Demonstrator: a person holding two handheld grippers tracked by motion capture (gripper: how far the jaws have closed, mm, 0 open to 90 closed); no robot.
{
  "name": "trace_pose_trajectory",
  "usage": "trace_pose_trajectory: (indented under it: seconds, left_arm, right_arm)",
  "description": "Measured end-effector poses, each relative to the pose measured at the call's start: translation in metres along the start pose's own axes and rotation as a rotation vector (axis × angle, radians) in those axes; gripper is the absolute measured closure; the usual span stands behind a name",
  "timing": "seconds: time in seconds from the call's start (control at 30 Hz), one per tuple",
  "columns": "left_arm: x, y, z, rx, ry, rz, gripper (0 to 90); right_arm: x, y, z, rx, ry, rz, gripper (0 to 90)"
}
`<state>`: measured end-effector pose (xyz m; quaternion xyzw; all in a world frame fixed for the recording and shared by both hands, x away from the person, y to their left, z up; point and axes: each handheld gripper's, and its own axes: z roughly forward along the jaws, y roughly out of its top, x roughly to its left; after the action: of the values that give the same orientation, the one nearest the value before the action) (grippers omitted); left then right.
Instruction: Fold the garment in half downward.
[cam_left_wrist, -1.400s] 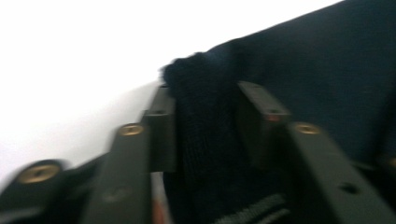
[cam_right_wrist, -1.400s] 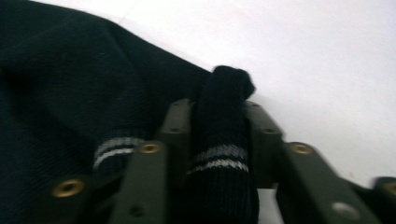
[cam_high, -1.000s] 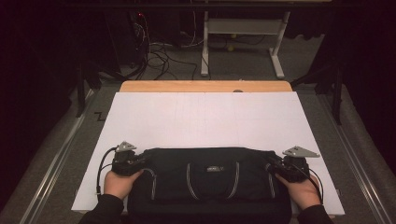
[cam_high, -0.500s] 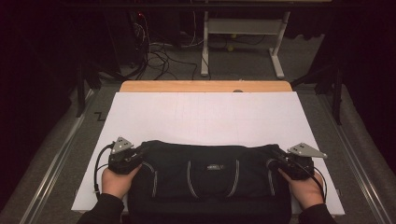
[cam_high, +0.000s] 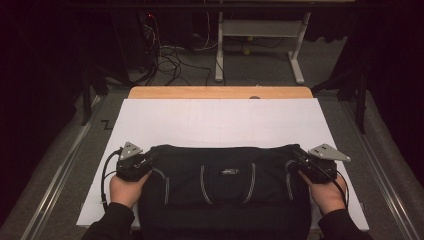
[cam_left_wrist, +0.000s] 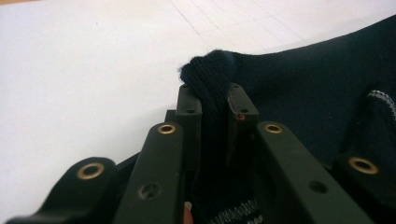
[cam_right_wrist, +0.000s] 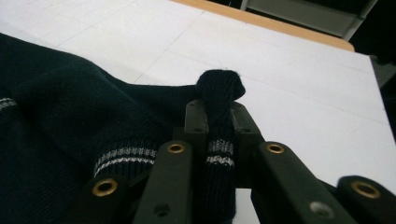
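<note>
Both grippers had the dark sweater pinched at its ends!

Left gripper (cam_high: 145, 162) fingers clamped one knit fold, right gripper (cam_high: 299, 161) fingers another; the sweater (cam_high: 225, 175) lay along the white bench's (cam_high: 220, 122) near edge, spread between the two corners.

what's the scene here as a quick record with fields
item: dark knit sweater with pale stripes, folded, lying on the white sheet
left gripper: shut on a bunched fold at the sweater's left end
right gripper: shut on a bunched fold at the sweater's right end
hands: one behind each gripper, at the near edge
table: wooden edge shows beyond the sheet
background: dark floor with cables and a white frame
</note>
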<state>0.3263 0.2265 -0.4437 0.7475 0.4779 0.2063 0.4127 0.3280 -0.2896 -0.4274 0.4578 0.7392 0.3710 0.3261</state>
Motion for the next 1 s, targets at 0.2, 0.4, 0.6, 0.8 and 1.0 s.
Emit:
trace_pose_trajectory:
  seconds: [0.2,0.4,0.6,0.8,1.0]
  left_arm:
    - [0.007,0.003,0.011,0.015,0.013,-0.002,74.9]
    - [0.013,0.008,0.02,0.025,0.023,-0.024,74.9]
    - [0.021,0.018,0.036,0.044,0.043,-0.026,74.9]
    - [0.026,0.025,0.052,0.07,0.066,-0.01,74.8]
    - [0.032,0.035,0.059,0.042,0.079,-0.049,74.8]
  right_arm:
    - [-0.003,0.005,0.013,0.007,-0.018,-0.001,81.9]
    - [-0.005,0.013,0.027,0.018,-0.042,-0.01,81.9]
    - [-0.01,0.023,0.044,0.014,-0.065,-0.023,81.9]
    - [-0.018,0.029,0.067,0.02,-0.081,-0.015,81.9]
    - [-0.024,0.036,0.082,0.022,-0.104,0.004,81.9]
